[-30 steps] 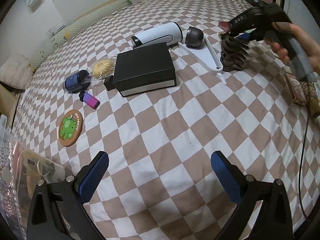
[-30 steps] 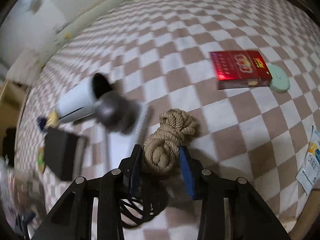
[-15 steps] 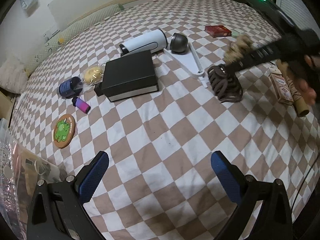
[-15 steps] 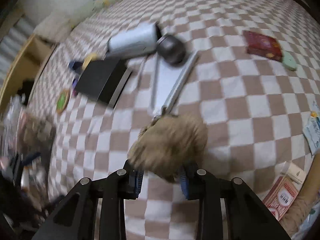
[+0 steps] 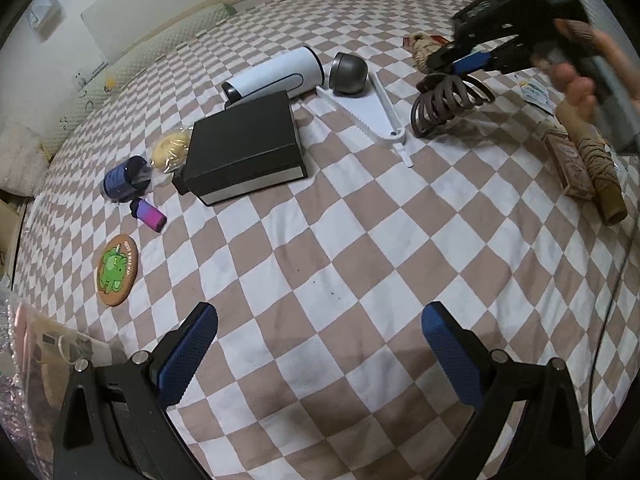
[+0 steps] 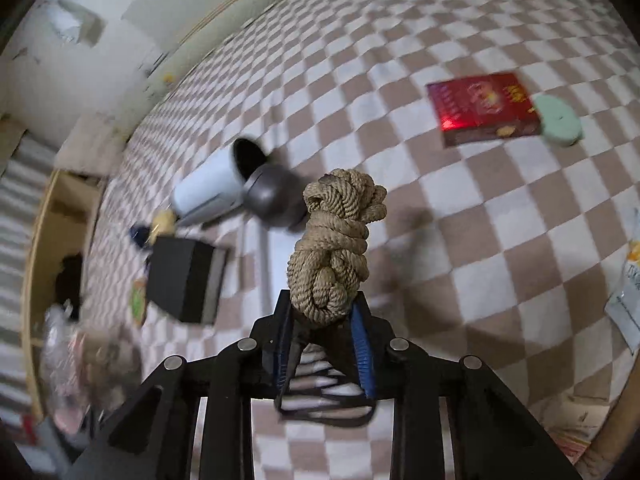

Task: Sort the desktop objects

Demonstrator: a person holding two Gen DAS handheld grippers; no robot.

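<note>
Seen from two wrist cams over a bed w/ brown-and-white checked cover [image 5: 360, 240].

Right gripper [image 6: 326, 320], held in a person's hand [image 5: 580, 76] at upper right of left-cam view, was pinching a bundle of tan rope [image 6: 336, 248] between blue pads, jaws closing on it. Bundle stood up out of the gripper, lifted clear of the cover; in left cam, showed as a tan knot [image 5: 424, 50] beyond the gripper tips. Dark coiled cord [image 5: 444, 104] lay just below/beside that gripper.

Left gripper [image 5: 316, 354] hung low over bare cover, blue pads spread wide apart, nothing between them.

Mid bed: black box [image 5: 244, 146], w/ white cylinder [image 5: 276, 74] lying on its side just behind, grey dome cap [image 5: 349, 74] at its end, white toothed plastic tool [image 5: 372, 116] alongside. Left of box: yellowish item in clear wrap [image 5: 170, 152], dark blue jar [image 5: 120, 178], small purple-pink bottle [image 5: 149, 214], round coaster w/ green dinosaur [image 5: 117, 270].

Far side, in right cam: red packet [image 6: 484, 108] touching a pale green disc [image 6: 558, 120]. Right edge of left-cam view: patterned carton [image 5: 568, 164] beside a brown twine spool [image 5: 600, 172].
</note>
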